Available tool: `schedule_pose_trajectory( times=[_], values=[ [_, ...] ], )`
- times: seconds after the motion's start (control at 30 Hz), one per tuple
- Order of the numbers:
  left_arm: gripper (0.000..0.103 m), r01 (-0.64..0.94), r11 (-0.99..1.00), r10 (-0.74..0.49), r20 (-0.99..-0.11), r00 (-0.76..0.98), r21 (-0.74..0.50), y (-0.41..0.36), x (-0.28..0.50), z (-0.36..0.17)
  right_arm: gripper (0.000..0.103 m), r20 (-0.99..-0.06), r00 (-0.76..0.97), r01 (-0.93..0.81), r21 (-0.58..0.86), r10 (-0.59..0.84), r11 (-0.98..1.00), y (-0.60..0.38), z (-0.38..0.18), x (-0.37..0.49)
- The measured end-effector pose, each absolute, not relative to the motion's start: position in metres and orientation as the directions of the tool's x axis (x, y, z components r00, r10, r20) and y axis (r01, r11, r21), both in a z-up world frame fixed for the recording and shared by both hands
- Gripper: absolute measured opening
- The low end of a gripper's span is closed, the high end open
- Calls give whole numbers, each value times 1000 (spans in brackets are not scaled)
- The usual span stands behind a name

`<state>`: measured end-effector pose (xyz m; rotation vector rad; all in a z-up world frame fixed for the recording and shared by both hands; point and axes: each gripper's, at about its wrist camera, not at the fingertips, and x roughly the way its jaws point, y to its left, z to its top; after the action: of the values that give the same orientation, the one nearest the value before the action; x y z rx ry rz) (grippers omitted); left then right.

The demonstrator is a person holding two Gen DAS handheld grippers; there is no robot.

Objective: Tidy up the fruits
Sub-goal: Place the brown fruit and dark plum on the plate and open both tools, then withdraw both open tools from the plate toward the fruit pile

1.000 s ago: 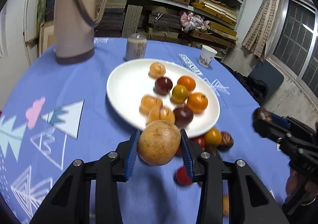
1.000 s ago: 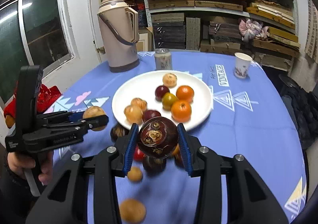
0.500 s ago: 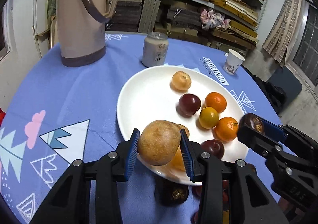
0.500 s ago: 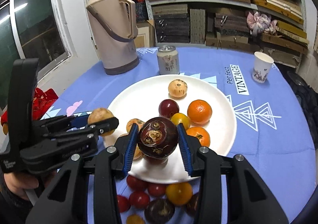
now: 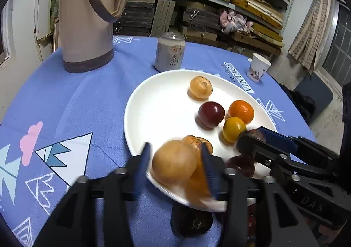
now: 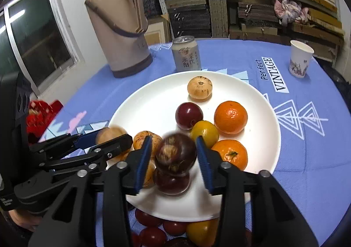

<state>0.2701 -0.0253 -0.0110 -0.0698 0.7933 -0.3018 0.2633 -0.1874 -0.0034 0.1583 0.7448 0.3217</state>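
A white plate (image 5: 153, 104) (image 6: 142, 111) on the blue tablecloth holds oranges, a yellow fruit, dark red plums and pale speckled fruits. My left gripper (image 5: 175, 163) hangs over the plate's near rim, its jaws opening. A blurred tan round fruit (image 5: 174, 162) lies loose between the blue pads. My right gripper (image 6: 174, 155) is over the plate's near side, also opening. A blurred dark purple fruit (image 6: 175, 153) sits between its pads with gaps on both sides, just above another dark fruit (image 6: 172, 180). Each gripper shows in the other's view: right gripper (image 5: 248, 139), left gripper (image 6: 109, 137).
A tall beige thermos (image 5: 87, 16), a drink can (image 5: 170, 52) and a paper cup (image 5: 258, 69) stand beyond the plate. Several loose small red, yellow and dark fruits (image 6: 175, 227) lie on the cloth in front of the plate. Cluttered shelves stand behind the table.
Both grippers moved forward from the loose fruits to over the plate's near side. Their jaws have spread, and the tan fruit and the dark purple fruit are no longer pinched.
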Motion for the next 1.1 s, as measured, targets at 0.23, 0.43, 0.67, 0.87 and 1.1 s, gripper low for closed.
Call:
schedule_pose_trajectory(
  times=[0.23,0.43,0.67,0.87,1.1],
  values=[
    [76,246,953,-302,-643,704,-178,-18,256,-1,51,-618,691,-220,315,375,923,-209,-5,250],
    [79,241,955,-294,-660,691,-174,-16,254,-4,62,-593,709,-211,336,380,918,-222,-2,227],
    [90,243,956,-288,-660,694,-161,-12,238,-5,67,-598,716,-196,325,361,925,-235,-8,196],
    [92,244,954,-296,-666,685,-174,-4,222,-10,68,-595,729,-169,321,337,932,-247,-14,175],
    [91,233,962,-269,-661,700,-145,0,205,-13,68,-560,768,-114,359,312,926,-270,-20,151]
  ],
)
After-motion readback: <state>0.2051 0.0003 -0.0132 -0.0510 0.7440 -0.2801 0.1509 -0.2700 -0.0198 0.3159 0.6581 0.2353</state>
